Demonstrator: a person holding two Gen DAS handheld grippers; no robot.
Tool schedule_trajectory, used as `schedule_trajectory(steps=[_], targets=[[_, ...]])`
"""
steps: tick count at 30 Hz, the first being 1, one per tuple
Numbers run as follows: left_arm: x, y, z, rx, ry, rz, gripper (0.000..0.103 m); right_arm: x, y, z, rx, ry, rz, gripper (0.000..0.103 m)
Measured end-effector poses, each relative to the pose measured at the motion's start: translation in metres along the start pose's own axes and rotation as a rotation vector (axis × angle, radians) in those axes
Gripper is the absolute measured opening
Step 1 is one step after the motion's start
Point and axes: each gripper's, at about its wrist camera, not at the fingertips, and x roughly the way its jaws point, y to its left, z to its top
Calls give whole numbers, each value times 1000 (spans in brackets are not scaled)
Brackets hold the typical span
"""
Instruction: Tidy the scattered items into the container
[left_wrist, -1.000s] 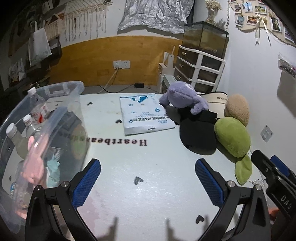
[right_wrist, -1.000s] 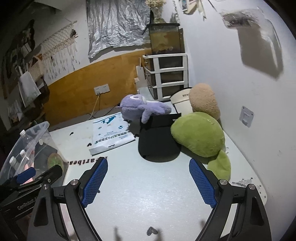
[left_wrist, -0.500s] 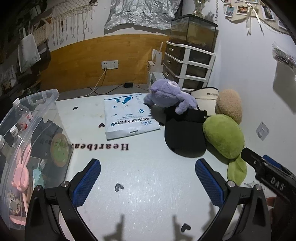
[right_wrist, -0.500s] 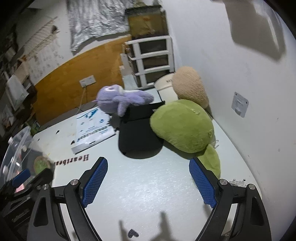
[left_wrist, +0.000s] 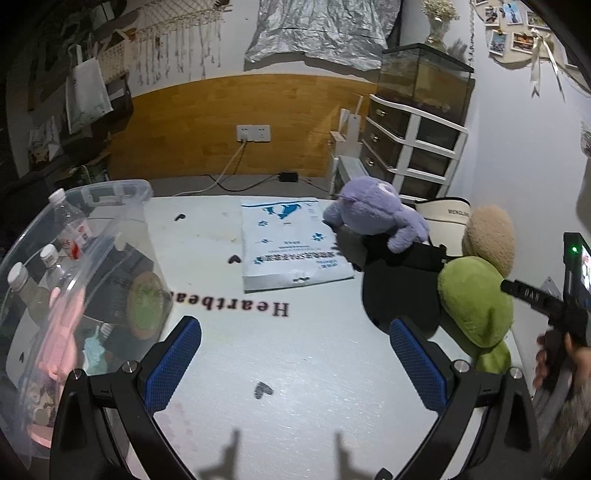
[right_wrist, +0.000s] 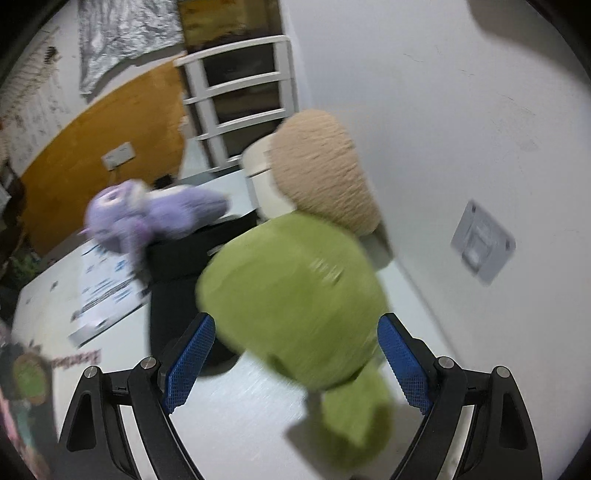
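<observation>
White table (left_wrist: 303, 354) blurred in right view; green plush (right_wrist: 295, 295) smeared between wide-apart right gripper (right_wrist: 295, 363) jaws, untouched. Left gripper (left_wrist: 295, 360) jaws apart, empty.

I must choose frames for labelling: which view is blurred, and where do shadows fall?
Right wrist view: motion blur smears the green plush and purple plush. Left wrist view: sharp, with finger shadows on the table at the bottom edge and fisheye bending.
</observation>
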Motion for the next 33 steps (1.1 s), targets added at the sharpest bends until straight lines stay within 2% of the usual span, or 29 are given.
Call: schedule_trajectory(steps=[5, 8, 11, 14, 17, 21, 25, 29, 33], targets=[[-5, 18, 0, -31, -8, 53, 103, 36, -21, 25, 51, 37, -11, 89], [-6, 30, -1, -56, -2, 83, 103, 63, -27, 27, 94, 121, 31, 89], [-9, 39, -3, -70, 0, 103, 103, 71, -25, 19, 174, 158, 75, 89], [-13, 47, -6, -80, -1, 115, 103, 65, -11, 9, 171, 142, 28, 90], [-15, 55, -10, -91, 6, 118, 103, 56, 5, -7, 162, 167, 33, 92], [-18, 64, -12, -101, 8, 110, 103, 42, 34, -28, 70, 204, 17, 99], [-21, 71, -14, -107, 8, 95, 103, 22, 67, -62, -63, 191, -30, 99], [-22, 76, -16, -117, 18, 69, 103, 2, 87, -84, -101, 184, 8, 99], [-23, 79, -16, -116, 22, 39, 103, -18, 107, -101, -107, 226, 120, 100]])
